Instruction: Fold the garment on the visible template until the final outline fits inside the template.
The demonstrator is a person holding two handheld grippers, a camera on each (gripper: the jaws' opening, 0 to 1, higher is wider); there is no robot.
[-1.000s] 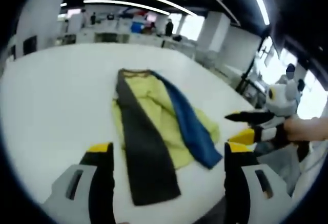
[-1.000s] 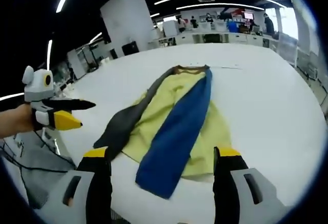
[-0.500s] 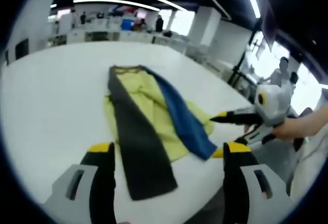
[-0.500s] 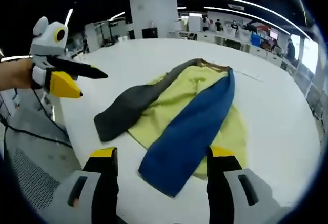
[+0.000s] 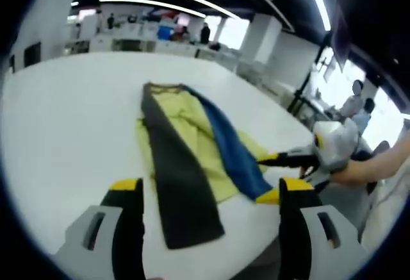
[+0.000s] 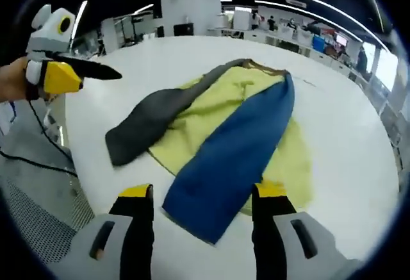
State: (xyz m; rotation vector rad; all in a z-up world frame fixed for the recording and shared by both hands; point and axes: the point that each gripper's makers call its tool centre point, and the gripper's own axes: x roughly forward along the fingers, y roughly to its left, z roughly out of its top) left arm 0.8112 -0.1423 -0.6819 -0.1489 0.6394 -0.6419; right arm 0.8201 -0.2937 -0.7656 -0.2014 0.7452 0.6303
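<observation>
A garment lies flat on the white table (image 5: 64,120): a yellow-green body (image 5: 182,123), a dark grey strip (image 5: 176,184) along one side and a blue strip (image 5: 227,148) along the other. In the right gripper view the body (image 6: 221,110) lies between the grey strip (image 6: 150,120) and the blue strip (image 6: 234,158). My left gripper (image 5: 210,187) is open above the strips' near ends. My right gripper (image 6: 203,191) is open just over the blue strip's end. Each gripper appears in the other's view: the right (image 5: 272,176) beside the blue end, the left (image 6: 96,78) in the air off the grey strip.
The table's near edge (image 6: 83,184) runs close to both grippers, with grey floor and cables (image 6: 29,158) below it. A faint dark line (image 6: 307,82) crosses the table beyond the collar. Desks, pillars and people stand far behind.
My right gripper has come lower and closer to the blue strip's end. The left gripper has stayed above the near ends. The garment has not moved.
</observation>
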